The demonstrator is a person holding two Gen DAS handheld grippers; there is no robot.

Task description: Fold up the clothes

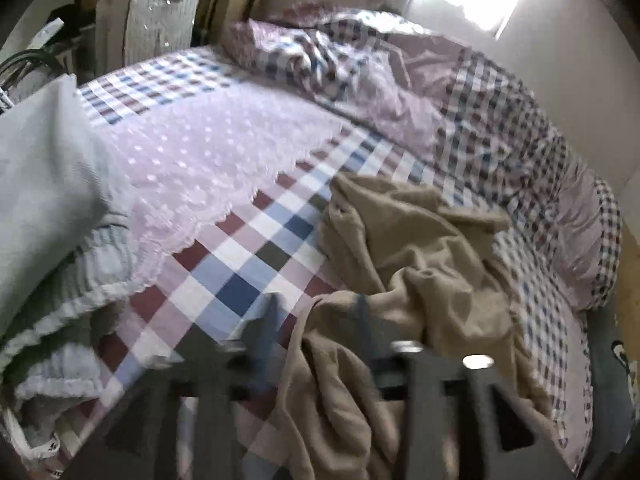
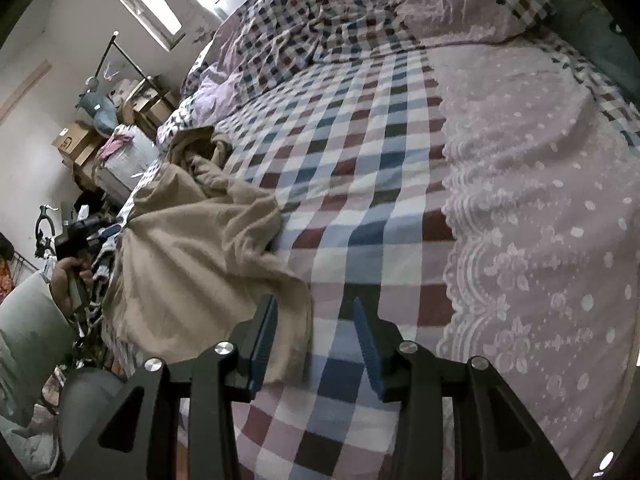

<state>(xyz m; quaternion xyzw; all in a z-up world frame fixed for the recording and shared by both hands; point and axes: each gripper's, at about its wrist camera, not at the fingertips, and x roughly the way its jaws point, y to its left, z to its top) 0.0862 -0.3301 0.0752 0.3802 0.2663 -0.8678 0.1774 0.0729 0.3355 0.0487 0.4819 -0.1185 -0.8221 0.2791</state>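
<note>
Tan crumpled cotton garment [image 2: 200, 248] lies bunched on the checked bedsheet [image 2: 360, 184], near the bed's edge. My right hand-held gripper [image 2: 316, 336] hangs released just beside its near hem, nothing between the fingers. My left hand-held gripper [image 1: 316, 320], blurred, looks released above the garment. I'd pinch two corners first and spread it flat.
</note>
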